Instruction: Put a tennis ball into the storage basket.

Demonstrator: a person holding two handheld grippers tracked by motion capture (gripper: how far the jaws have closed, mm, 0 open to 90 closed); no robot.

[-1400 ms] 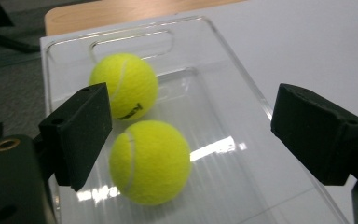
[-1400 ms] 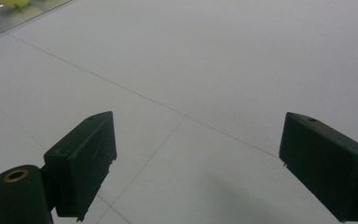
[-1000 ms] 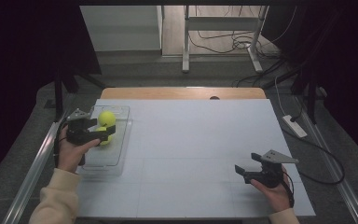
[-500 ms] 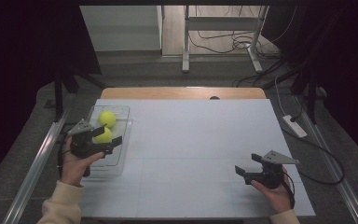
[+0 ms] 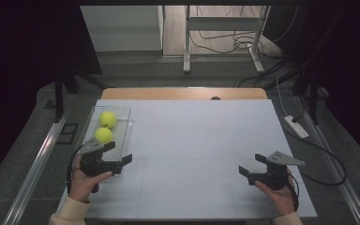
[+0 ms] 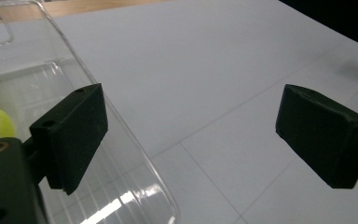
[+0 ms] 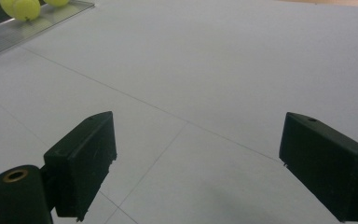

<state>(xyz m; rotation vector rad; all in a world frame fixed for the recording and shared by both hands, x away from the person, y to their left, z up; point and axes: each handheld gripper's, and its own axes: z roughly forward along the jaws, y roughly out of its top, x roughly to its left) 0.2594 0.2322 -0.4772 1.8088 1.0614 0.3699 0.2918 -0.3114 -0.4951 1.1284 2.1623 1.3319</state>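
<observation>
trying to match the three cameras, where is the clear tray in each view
High view: clear tray at the table's left edge, holding two tennis balls.
Left gripper view: tray at the left, behind the near jaw.
Right gripper view: tray in the top left corner.
Shared landmark: the yellow balls.

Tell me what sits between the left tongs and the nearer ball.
Nothing solid blocks the way from above: the left tongs hang open over the clear tray's near end, and the nearer ball lies in it just beyond.

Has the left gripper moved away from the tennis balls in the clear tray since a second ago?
Yes. The left gripper has pulled back toward the person, past the near end of the clear tray, jaws just opened and empty. Both tennis balls lie inside.
</observation>
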